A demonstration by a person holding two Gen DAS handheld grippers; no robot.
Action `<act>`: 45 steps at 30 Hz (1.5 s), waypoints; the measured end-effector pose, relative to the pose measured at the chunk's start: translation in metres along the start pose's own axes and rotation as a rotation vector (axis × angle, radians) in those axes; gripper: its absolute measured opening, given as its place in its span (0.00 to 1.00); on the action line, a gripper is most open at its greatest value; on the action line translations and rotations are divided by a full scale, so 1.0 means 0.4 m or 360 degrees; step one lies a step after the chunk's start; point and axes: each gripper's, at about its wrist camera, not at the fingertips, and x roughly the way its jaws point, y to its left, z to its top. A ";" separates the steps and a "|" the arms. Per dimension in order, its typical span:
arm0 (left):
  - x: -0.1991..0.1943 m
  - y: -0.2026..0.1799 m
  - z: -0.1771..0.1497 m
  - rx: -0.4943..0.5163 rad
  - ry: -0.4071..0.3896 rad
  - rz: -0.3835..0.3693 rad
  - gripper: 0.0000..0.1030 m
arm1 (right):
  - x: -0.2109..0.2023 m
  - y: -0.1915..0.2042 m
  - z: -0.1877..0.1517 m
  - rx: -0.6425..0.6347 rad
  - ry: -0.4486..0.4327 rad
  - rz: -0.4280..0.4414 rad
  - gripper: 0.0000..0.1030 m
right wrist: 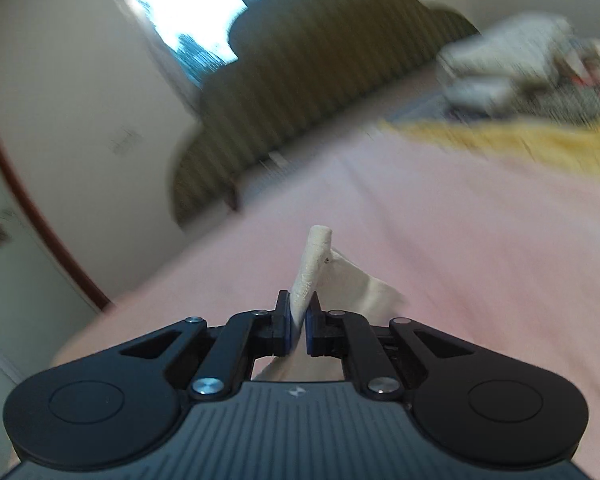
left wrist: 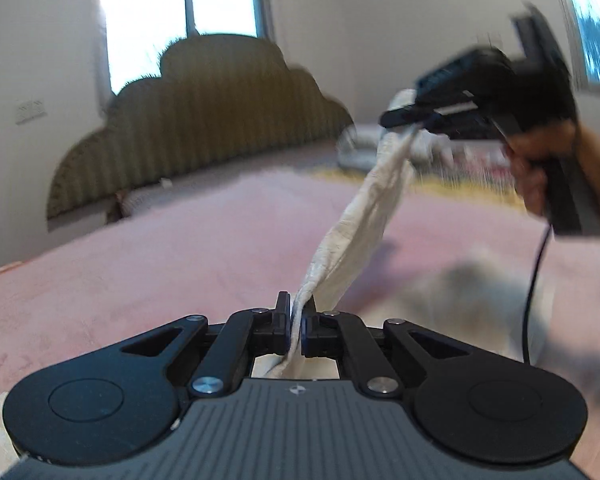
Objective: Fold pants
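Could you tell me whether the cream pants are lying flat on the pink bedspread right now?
No, the cream pants hang stretched in the air between the left gripper and the right gripper, above the pink bedspread.

both wrist views low over bed (left wrist: 140, 264), sharing headboard (right wrist: 320, 60).

One pair of cream pants (left wrist: 364, 216) counted, held aloft. Two claws counted: left claw (left wrist: 297, 320), right claw (right wrist: 298, 320). One bed (left wrist: 140, 264), one headboard (left wrist: 204, 112), two windows (left wrist: 180, 12) seen.

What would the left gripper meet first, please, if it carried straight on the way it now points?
Probably the pink bedspread, with the headboard beyond; depth is unclear. Its left gripper holds the pants.
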 end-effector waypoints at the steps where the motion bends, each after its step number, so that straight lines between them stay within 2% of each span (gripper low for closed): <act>1: -0.011 -0.003 0.011 0.0015 -0.0021 -0.0005 0.05 | -0.037 0.026 0.014 -0.0058 -0.0123 0.0095 0.07; 2: -0.012 -0.011 0.018 0.0059 0.0016 -0.0048 0.05 | -0.071 0.042 0.019 -0.0116 -0.0199 0.0143 0.07; 3: -0.008 -0.021 0.015 0.0089 0.0080 -0.0113 0.06 | -0.093 0.049 0.017 -0.0146 -0.0211 0.0128 0.07; 6: 0.011 -0.056 -0.033 0.0115 0.0292 -0.0335 0.09 | -0.131 -0.012 -0.028 -0.0024 -0.0028 -0.0099 0.07; 8: 0.005 -0.090 -0.066 0.0179 0.0339 -0.0381 0.08 | -0.152 -0.105 -0.095 0.0181 0.0130 -0.0259 0.07; 10: 0.000 -0.109 -0.081 0.0216 0.0351 -0.0392 0.08 | -0.180 -0.168 -0.158 0.0325 0.0203 -0.0314 0.07; 12: -0.010 -0.105 -0.075 0.0176 0.0346 -0.0408 0.08 | -0.208 -0.186 -0.199 0.0370 0.0214 -0.0345 0.07; 16: -0.059 -0.091 -0.052 0.0178 0.0270 -0.0422 0.08 | -0.261 -0.161 -0.192 0.0355 0.0139 -0.0296 0.07; 18: -0.065 -0.097 -0.057 0.0217 0.0292 -0.0455 0.08 | -0.278 -0.137 -0.181 0.0268 0.0125 -0.0301 0.07; 23: -0.039 -0.139 -0.124 0.0329 0.0424 -0.0488 0.08 | -0.261 -0.181 -0.218 0.0324 0.0225 -0.0389 0.07; 25: -0.042 -0.140 -0.136 0.0364 0.0414 -0.0490 0.08 | -0.255 -0.196 -0.242 0.0341 0.0254 -0.0416 0.07; 33: -0.054 -0.110 -0.135 0.0327 0.0411 -0.0500 0.08 | -0.281 -0.197 -0.265 0.0360 0.0244 -0.0419 0.07; 37: -0.060 -0.105 -0.132 0.0343 0.0411 -0.0507 0.08 | -0.286 -0.219 -0.283 0.0454 0.0246 -0.0393 0.07; 39: -0.064 -0.106 -0.130 0.0347 0.0408 -0.0509 0.08 | -0.285 -0.217 -0.285 0.0431 0.0237 -0.0393 0.07; 42: -0.065 -0.116 -0.130 0.0419 0.0415 -0.0513 0.08 | -0.273 -0.243 -0.289 0.0502 0.0239 -0.0348 0.08; 45: -0.065 -0.092 -0.120 0.0312 0.0471 -0.0584 0.11 | -0.297 -0.264 -0.296 0.0678 0.0191 -0.0302 0.12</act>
